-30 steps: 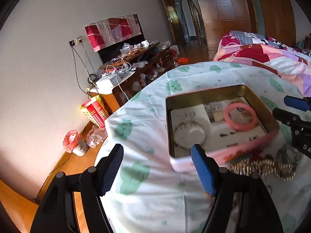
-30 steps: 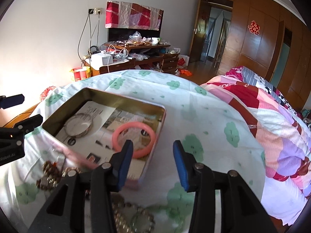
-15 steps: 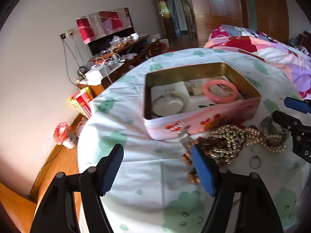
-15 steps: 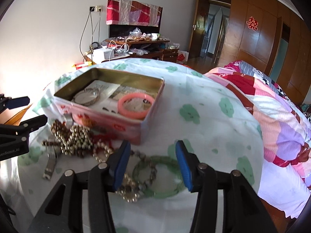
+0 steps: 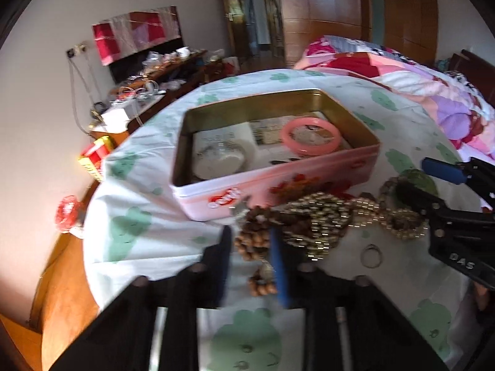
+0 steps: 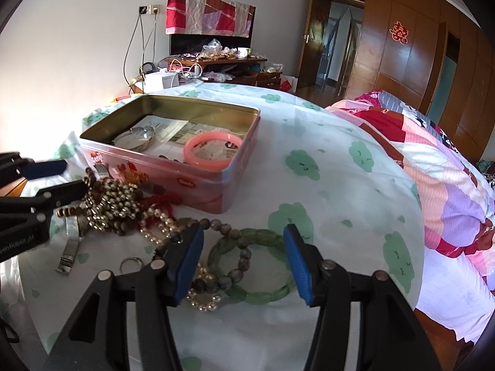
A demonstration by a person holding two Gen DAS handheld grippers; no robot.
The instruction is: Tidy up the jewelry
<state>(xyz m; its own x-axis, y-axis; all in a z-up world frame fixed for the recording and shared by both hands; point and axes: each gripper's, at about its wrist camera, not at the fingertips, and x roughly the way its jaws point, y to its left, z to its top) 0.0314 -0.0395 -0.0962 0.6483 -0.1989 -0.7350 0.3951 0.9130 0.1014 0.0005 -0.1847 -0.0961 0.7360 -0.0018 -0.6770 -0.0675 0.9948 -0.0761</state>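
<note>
An open pink tin (image 5: 278,179) (image 6: 198,182) stands on the cloth-covered table and holds a pink bangle (image 5: 311,136) (image 6: 213,151) and a silver bracelet (image 6: 134,137). Loose jewelry lies in front of it: brown wooden beads (image 5: 253,241), gold beads (image 5: 318,216) (image 6: 114,201), a green jade bangle (image 6: 253,266), a dark bead bracelet (image 6: 232,256), a small ring (image 5: 371,255) (image 6: 131,262). My left gripper (image 5: 252,262) is half closed around the wooden beads, blurred. My right gripper (image 6: 244,262) is open over the green bangle and bead bracelet.
The table's cloth (image 6: 340,185) is white with green prints. A bed with a patchwork quilt (image 6: 448,170) stands at the right. A cluttered cabinet (image 6: 213,65) stands against the far wall. A watch band (image 6: 69,247) lies at the left.
Both grippers have pulled back from the tin and dropped toward the loose jewelry. The left gripper's fingers have narrowed around the wooden beads. The right gripper stays open.
</note>
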